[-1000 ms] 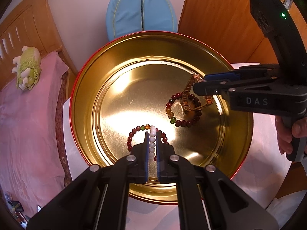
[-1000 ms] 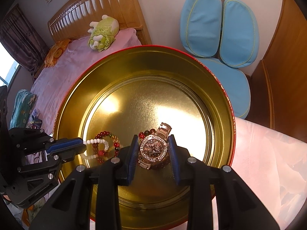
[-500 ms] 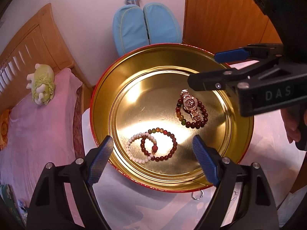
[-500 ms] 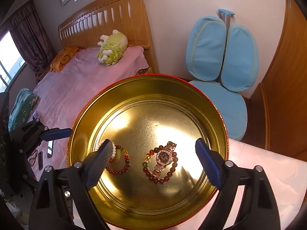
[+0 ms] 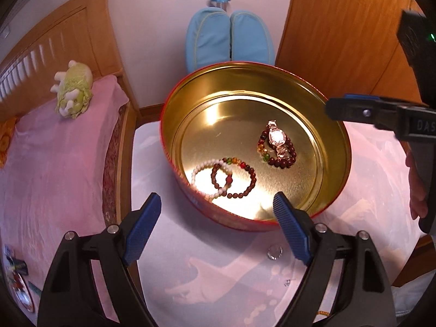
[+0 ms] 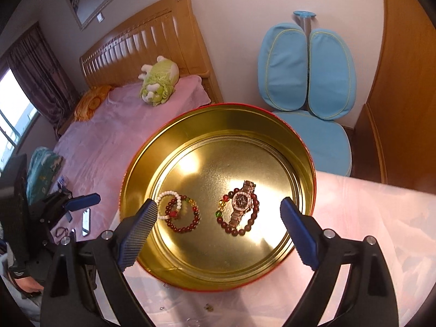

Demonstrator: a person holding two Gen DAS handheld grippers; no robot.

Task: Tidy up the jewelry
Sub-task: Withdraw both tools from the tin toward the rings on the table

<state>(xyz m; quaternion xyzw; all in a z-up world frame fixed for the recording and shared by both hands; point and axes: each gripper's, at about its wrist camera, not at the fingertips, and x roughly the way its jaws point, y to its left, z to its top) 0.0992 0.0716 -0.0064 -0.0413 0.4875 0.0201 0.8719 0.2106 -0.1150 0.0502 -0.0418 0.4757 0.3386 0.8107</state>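
Both grippers, left and right, hang empty and wide open above the gold tin, having just released the white bracelet and the watch inside, suggesting these pieces are stowed.

Gold tin on pink-clothed table

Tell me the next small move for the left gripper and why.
Probably swing the left gripper, open and empty, toward the small ring lying on the pink cloth just outside the tin. The watch and bead bracelets already lie inside the tin, so the loose ring looks like what is left.
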